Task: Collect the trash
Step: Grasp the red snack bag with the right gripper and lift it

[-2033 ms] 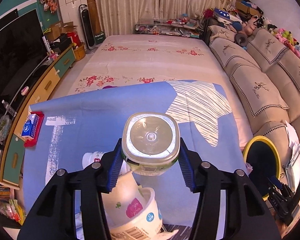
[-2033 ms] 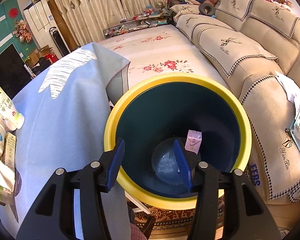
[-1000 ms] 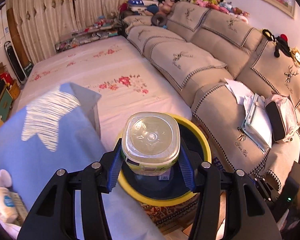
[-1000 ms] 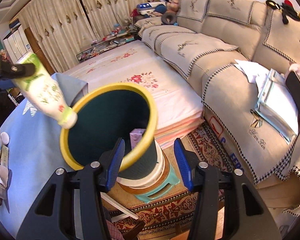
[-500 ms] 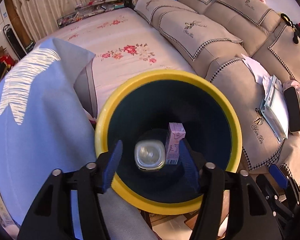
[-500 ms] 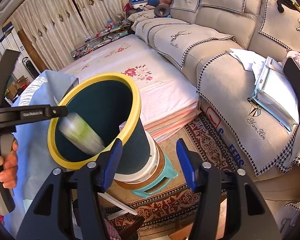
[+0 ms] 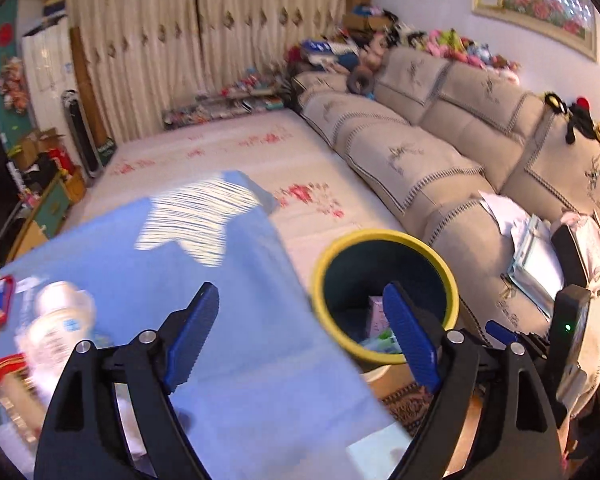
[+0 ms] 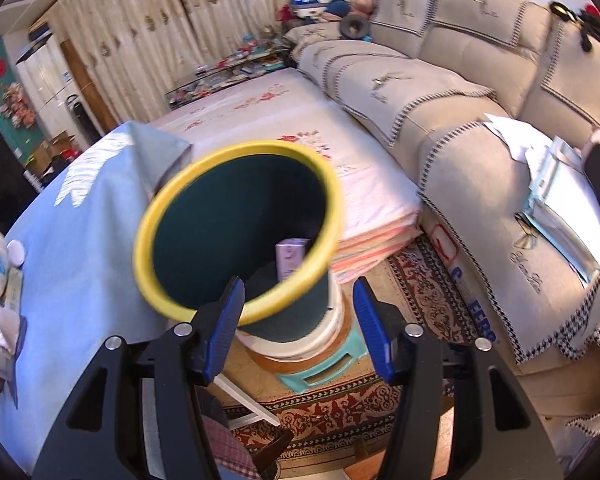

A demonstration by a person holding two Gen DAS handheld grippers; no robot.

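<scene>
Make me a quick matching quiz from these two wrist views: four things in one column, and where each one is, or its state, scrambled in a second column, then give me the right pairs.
Things:
1. pink carton
2. white bottle
3. left claw
4. trash bin

Places or states:
A. lying on the blue tablecloth
B. open and holding nothing
C. standing on a teal stool
D. inside the yellow-rimmed container

Pairs: 1-D, 2-A, 3-B, 4-C
</scene>
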